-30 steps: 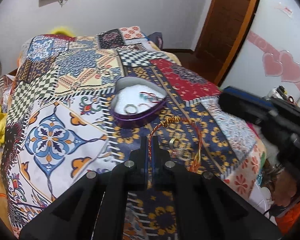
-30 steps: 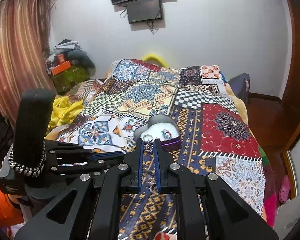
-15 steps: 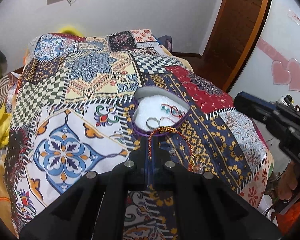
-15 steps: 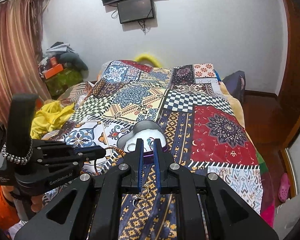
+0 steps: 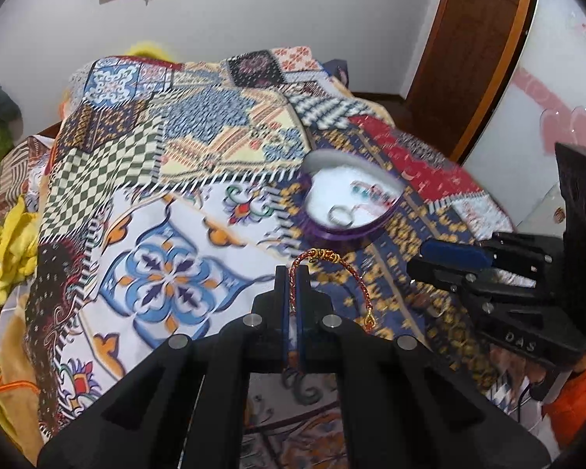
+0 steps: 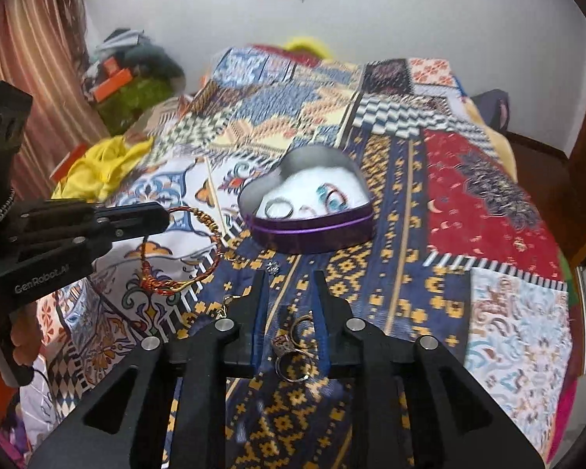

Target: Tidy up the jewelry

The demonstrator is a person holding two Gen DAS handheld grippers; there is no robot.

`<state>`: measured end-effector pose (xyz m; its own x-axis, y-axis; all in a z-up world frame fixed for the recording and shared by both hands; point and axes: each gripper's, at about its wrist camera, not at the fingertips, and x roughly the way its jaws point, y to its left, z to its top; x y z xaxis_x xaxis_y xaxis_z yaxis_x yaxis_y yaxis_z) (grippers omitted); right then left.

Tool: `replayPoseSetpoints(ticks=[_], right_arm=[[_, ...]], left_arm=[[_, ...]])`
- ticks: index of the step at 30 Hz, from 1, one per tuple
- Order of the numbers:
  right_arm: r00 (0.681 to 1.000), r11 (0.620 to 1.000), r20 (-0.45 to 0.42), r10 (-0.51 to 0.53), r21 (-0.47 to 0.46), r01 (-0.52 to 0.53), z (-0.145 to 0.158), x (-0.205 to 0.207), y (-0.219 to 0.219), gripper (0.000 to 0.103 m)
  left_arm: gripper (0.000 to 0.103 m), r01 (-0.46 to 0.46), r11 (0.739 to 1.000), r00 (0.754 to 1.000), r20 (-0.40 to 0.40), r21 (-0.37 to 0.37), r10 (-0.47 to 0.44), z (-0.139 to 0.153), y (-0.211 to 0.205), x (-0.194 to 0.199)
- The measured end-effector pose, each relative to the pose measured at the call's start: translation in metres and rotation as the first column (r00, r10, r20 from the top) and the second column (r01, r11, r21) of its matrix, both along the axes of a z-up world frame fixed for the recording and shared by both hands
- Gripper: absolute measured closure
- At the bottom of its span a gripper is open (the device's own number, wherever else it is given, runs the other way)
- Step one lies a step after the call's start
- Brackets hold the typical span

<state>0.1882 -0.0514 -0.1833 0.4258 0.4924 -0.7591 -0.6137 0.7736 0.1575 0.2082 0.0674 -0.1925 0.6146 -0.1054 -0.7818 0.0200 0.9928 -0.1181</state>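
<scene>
A purple heart-shaped tin [image 5: 324, 232] [image 6: 312, 230] with white lining lies open on the patterned bedspread and holds a silver ring [image 6: 279, 209] and beaded pieces. My left gripper [image 5: 292, 273] [image 6: 167, 213] is shut on a red-and-gold braided bracelet [image 5: 357, 279] [image 6: 183, 256], held in the air left of the tin. My right gripper [image 6: 289, 277] [image 5: 422, 258] is open and empty, low over the bedspread. Rings [image 6: 293, 346] lie on the cloth between its fingers, and a small silver charm [image 6: 271, 267] lies just ahead of them.
The patchwork bedspread [image 6: 449, 203] covers the whole bed. A gold earring [image 6: 228, 305] lies left of my right fingers. Yellow cloth [image 6: 101, 168] and clutter sit at the bed's left side. A wooden door [image 5: 468, 58] stands to the right.
My right gripper has opened, dropped low over the rings, and no longer holds the small silver piece. My left gripper has lifted with the bracelet and swung left of the tin.
</scene>
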Motion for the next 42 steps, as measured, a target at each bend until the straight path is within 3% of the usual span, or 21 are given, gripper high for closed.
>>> replayPoseSetpoints(ticks=[5, 13, 19, 21, 22, 34, 42], right_arm=[[0.999, 0.998, -0.024, 0.039, -0.054, -0.04, -0.01, 0.007, 0.014, 0.084], [0.992, 0.98, 0.006, 0.125, -0.159, -0.122, -0.017, 0.01, 0.04, 0.084], [0.984, 0.968, 0.014, 0.176, -0.182, -0.17, -0.019, 0.012, 0.048, 0.084], [0.982, 0.967, 0.01, 0.187, -0.177, -0.183, -0.02, 0.012, 0.049, 0.087], [0.98, 0.967, 0.003, 0.197, -0.166, -0.193, -0.02, 0.012, 0.049, 0.094], [0.981, 0.981, 0.032, 0.191, -0.032, -0.19, 0.006, -0.003, 0.04, 0.094], [0.984, 0.988, 0.093, 0.151, 0.002, -0.152, 0.027, -0.008, 0.035, 0.094]], left_arm=[[0.102, -0.005, 1.0, 1.0, -0.014, -0.009, 0.005, -0.008, 0.008, -0.003], [0.102, 0.002, 0.999, 1.0, -0.019, -0.033, -0.003, -0.013, 0.01, 0.001], [0.102, 0.007, 0.999, 0.999, -0.032, -0.04, -0.008, -0.02, 0.01, 0.002], [0.102, 0.005, 0.999, 0.999, -0.036, -0.045, -0.007, -0.022, 0.011, 0.003], [0.102, 0.004, 0.999, 0.999, -0.038, -0.047, -0.005, -0.023, 0.011, 0.003], [0.102, 0.001, 0.999, 0.999, -0.05, -0.036, -0.003, -0.026, 0.003, 0.008], [0.102, -0.014, 0.999, 1.0, -0.026, -0.039, 0.013, -0.014, 0.0, 0.011]])
